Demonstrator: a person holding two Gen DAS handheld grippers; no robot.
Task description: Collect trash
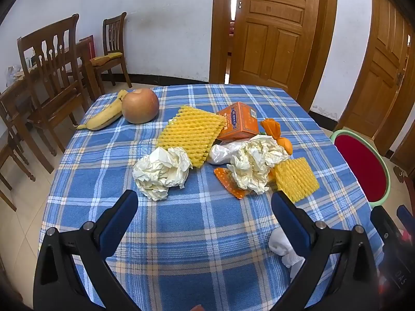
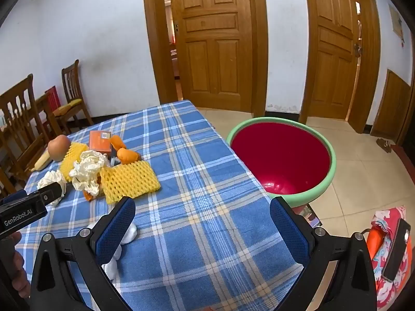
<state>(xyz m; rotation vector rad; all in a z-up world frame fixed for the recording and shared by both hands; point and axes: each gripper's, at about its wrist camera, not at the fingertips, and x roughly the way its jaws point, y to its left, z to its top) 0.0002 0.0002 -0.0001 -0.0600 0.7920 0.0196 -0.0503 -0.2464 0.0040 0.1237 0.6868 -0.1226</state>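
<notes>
The left gripper (image 1: pixel 205 223) hangs over a table with a blue checked cloth (image 1: pixel 181 233). Its two blue fingers (image 1: pixel 118 223) are spread wide, and nothing is between them. The right gripper (image 2: pixel 202 230) is spread wide too, with only cloth in its gap.

The trash lies in a heap in the middle of the table. In the left view, a crumpled paper ball (image 1: pixel 162 172) sits at 11 o'clock from the left gripper. A second paper ball (image 1: pixel 255 163) sits at 1 o'clock. A big yellow foam net (image 1: pixel 192 134) lies between them, farther back. A small yellow foam net (image 1: pixel 295 178) lies just right of the second ball. An orange box (image 1: pixel 240 120) stands behind the heap. A white wad (image 1: pixel 281 247) touches the right finger.

A banana (image 1: pixel 103 115) and an apple (image 1: pixel 140 108) rest at 10 o'clock, far off.

A red bin with a green rim (image 2: pixel 282 158) stands beside the table, at 1 o'clock from the right gripper.
</notes>
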